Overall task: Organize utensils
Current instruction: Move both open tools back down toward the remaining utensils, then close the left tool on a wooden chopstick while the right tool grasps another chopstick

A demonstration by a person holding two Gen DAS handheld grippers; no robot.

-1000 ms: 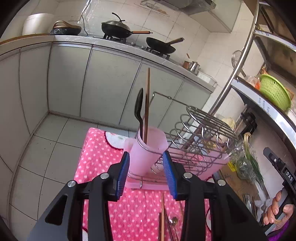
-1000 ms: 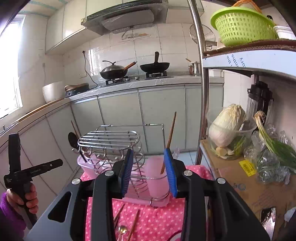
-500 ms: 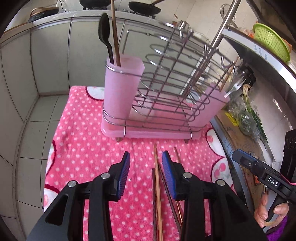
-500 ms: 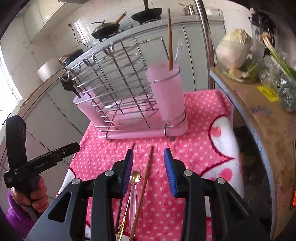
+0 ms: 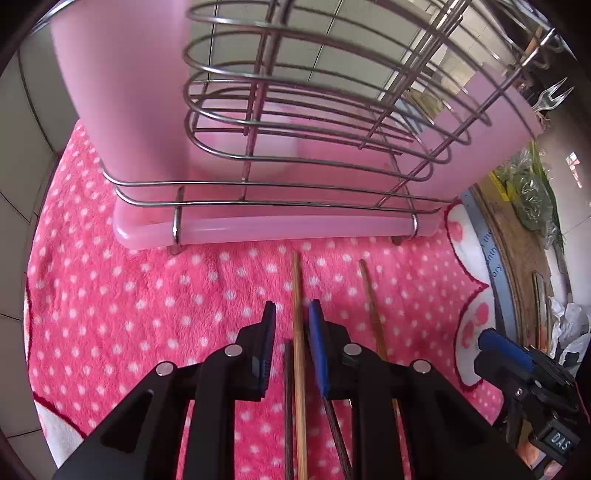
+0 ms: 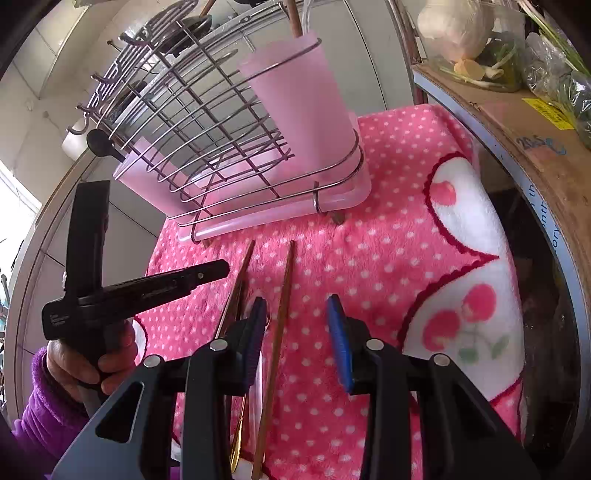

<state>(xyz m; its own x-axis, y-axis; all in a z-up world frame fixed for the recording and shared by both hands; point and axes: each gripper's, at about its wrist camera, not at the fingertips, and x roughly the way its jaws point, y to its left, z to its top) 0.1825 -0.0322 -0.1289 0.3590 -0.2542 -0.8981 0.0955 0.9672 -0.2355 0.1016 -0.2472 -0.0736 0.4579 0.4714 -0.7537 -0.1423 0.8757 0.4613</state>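
Note:
A wire dish rack (image 5: pixel 295 155) with a pink tray and pink utensil cups (image 6: pixel 303 110) stands on a pink dotted towel (image 5: pixel 147 302). Several wooden chopsticks lie on the towel in front of it. My left gripper (image 5: pixel 291 321) is low over the towel, its jaws narrowed around one chopstick (image 5: pixel 297 288), with a small gap still showing on the left side. A second chopstick (image 5: pixel 371 306) lies to its right. My right gripper (image 6: pixel 297 325) is open above the towel, beside a chopstick (image 6: pixel 282 295) and a spoon (image 6: pixel 240 435). The left gripper also shows in the right wrist view (image 6: pixel 207 273).
A shelf with a cardboard sheet (image 6: pixel 517 122), greens and a cabbage (image 6: pixel 458 26) stands at the right. Grey cabinet doors (image 5: pixel 22 92) lie behind the rack. The towel's white cherry-print corner (image 6: pixel 465 295) hangs at the right edge.
Both grippers have dropped down toward the towel and closer to the rack. The left jaws have narrowed around a chopstick. The right jaws stay wide.

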